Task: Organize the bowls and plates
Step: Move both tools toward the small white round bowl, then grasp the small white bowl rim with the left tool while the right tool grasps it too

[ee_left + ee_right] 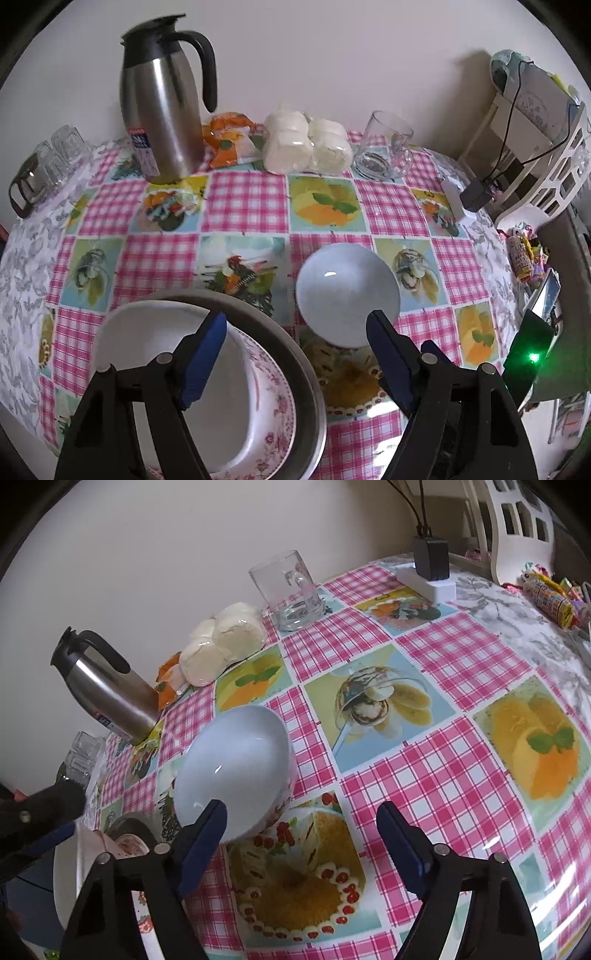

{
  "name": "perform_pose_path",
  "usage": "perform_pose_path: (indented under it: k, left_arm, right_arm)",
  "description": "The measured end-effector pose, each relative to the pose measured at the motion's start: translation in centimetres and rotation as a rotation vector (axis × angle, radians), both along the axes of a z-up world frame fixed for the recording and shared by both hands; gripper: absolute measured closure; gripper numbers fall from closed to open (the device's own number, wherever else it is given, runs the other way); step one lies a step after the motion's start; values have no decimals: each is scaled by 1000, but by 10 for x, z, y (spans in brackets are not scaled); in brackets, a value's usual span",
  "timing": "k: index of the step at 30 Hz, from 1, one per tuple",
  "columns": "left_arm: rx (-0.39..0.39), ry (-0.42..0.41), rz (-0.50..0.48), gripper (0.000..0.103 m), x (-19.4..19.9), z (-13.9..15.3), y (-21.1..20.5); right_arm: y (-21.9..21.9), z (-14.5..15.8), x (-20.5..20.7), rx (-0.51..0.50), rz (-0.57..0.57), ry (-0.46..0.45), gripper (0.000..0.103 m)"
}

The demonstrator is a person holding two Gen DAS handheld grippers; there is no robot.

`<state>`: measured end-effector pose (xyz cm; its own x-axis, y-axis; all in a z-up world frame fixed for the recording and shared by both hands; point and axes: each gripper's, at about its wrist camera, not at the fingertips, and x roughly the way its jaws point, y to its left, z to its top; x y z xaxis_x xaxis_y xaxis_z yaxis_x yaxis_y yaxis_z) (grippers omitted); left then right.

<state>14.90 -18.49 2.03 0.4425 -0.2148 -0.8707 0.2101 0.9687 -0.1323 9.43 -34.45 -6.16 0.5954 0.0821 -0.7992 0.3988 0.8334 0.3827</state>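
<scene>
Pink-checked tablecloth with fruit and dessert panels covers the table.

Bowl, pale blue-white, empty, upright on the cloth near the table's middle; in the right wrist view its outside wall shows a printed pattern.

Stack of dishes at the near left edge: a white plate on a pink-flowered plate, both inside a grey metal dish.

Left gripper: jaws apart, nothing clasped; one blue pad hangs over the white plate, the other over the bowl's near rim. Whether either pad touches cannot be told.

Right gripper: jaws apart, nothing clasped; its left pad sits at the bowl's near rim, its right pad over bare cloth.

Along the wall: steel jug with black handle, orange packet, wrapped white rolls, clear glass mug. Small glasses at far left. White power strip with black plug at far right.
</scene>
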Motion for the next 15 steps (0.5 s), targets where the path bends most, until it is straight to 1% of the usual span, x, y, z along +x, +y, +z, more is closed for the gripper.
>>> perform_pose_path:
  k: [4, 7, 9, 10, 11, 15]
  left_arm:
    - [-41, -22, -18, 24, 0, 8, -3]
    - [-17, -27, -54, 24, 2, 9, -19]
    - [-14, -15, -82, 25, 6, 6, -32]
    - [-14, 0, -90, 35, 10, 3, -37]
    - [-8, 12, -91, 42, 12, -1, -41]
    - [73, 55, -83, 43, 28, -21, -58]
  right_arm:
    - [-5, -5, 1, 8, -11, 2, 23]
    - [-8, -9, 3, 18, -10, -1, 23]
    - [-8, -9, 4, 17, -5, -3, 27]
    - [-7, -10, 5, 17, -2, -2, 29]
    - [-6, -11, 5, 18, 2, -3, 30]
    - [-2, -16, 9, 32, 19, 0, 40]
